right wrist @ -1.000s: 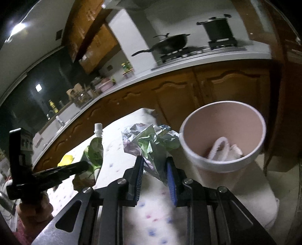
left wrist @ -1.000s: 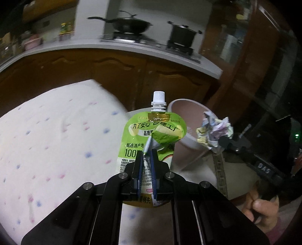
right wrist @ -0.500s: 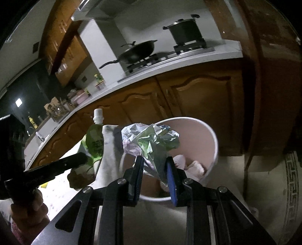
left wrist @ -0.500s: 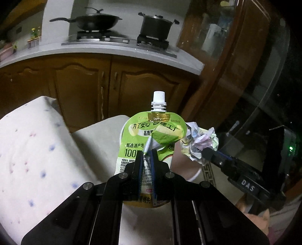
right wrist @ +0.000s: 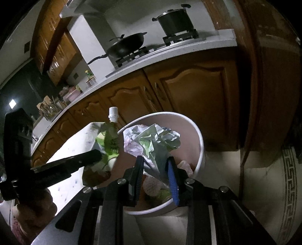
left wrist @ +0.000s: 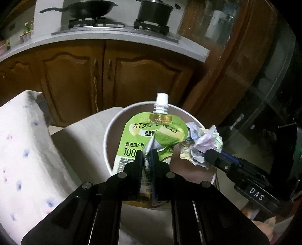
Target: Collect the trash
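A green spout pouch (left wrist: 151,135) with a white cap stands upright in my left gripper (left wrist: 146,152), which is shut on its lower edge, over the mouth of the white-rimmed pink bin (left wrist: 111,130). The crumpled paper ball (left wrist: 203,145) hangs over the bin's right side in my right gripper (left wrist: 207,157). In the right wrist view the paper ball (right wrist: 151,139) sits between the pads of my right gripper (right wrist: 155,158), whose jaws are opening while the pads still touch it. The pouch (right wrist: 110,139) and left gripper (right wrist: 97,153) hang at the bin's (right wrist: 200,139) left rim.
The bin holds a white foam net (right wrist: 151,185) and pale tissue (right wrist: 184,165). A table with a white dotted cloth (left wrist: 22,160) lies left of it. Wooden cabinets (left wrist: 75,79) under a counter with a wok (left wrist: 88,8) and pot (left wrist: 154,11) stand behind. A patterned mat (right wrist: 288,179) lies at right.
Both grippers have moved from above the table's edge to over the bin's mouth, carrying the pouch and the paper ball. The right jaws stand slightly wider apart.
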{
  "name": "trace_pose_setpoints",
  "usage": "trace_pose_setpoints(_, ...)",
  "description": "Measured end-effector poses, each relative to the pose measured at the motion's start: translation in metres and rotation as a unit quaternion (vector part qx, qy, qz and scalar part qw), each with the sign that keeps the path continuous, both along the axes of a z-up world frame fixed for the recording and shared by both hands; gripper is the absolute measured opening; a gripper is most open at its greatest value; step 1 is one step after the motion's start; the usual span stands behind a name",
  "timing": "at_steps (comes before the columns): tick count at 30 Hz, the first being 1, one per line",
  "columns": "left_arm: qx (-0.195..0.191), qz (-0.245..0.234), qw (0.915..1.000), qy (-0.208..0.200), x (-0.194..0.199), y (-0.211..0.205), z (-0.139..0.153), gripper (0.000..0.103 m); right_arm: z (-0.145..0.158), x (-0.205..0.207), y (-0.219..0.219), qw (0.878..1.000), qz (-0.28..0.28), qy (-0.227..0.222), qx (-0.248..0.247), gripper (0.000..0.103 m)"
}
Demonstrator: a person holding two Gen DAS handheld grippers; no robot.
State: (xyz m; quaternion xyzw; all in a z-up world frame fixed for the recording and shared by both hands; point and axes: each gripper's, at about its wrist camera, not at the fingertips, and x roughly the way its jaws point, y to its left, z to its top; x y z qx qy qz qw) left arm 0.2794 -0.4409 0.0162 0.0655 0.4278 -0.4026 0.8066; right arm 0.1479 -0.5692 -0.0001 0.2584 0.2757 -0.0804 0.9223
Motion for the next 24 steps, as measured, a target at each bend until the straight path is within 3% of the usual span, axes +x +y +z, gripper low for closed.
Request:
trace_pose_setpoints(6, 0.006, -0.007, 0.9999, -0.013, -0.008, -0.001, 0.000, 0.014, -0.002, -0.001, -0.003, 1.000, -0.003, -0.006, 0.009, 0.038)
trace_pose_setpoints(8, 0.002, -0.004, 0.9999, -0.013, -0.008, 0.002, 0.002, 0.025, -0.002, -0.003, -0.003, 1.000, -0.005, -0.009, 0.011, 0.040)
trace_pose_setpoints(9, -0.001, -0.001, 0.9999, -0.015, -0.009, 0.005, 0.003, 0.030, -0.001, -0.004, -0.003, 1.000, -0.006, -0.010, 0.013, 0.046)
trace_pose_setpoints(14, -0.010, 0.010, 0.9997, -0.018, -0.011, 0.019, 0.010, 0.031, 0.002, -0.009, 0.001, 1.000, -0.006, -0.019, 0.016, 0.051)
trace_pose_setpoints(19, -0.015, 0.028, 0.9992, -0.023, -0.016, 0.039, 0.015, 0.042, 0.006, -0.016, 0.007, 0.999, -0.008, -0.029, 0.020, 0.058)
trace_pose_setpoints(24, -0.023, 0.041, 0.9988, -0.015, -0.021, 0.066, 0.016, 0.043, 0.015, -0.022, 0.020, 0.999, -0.003, -0.043, 0.020, 0.061)
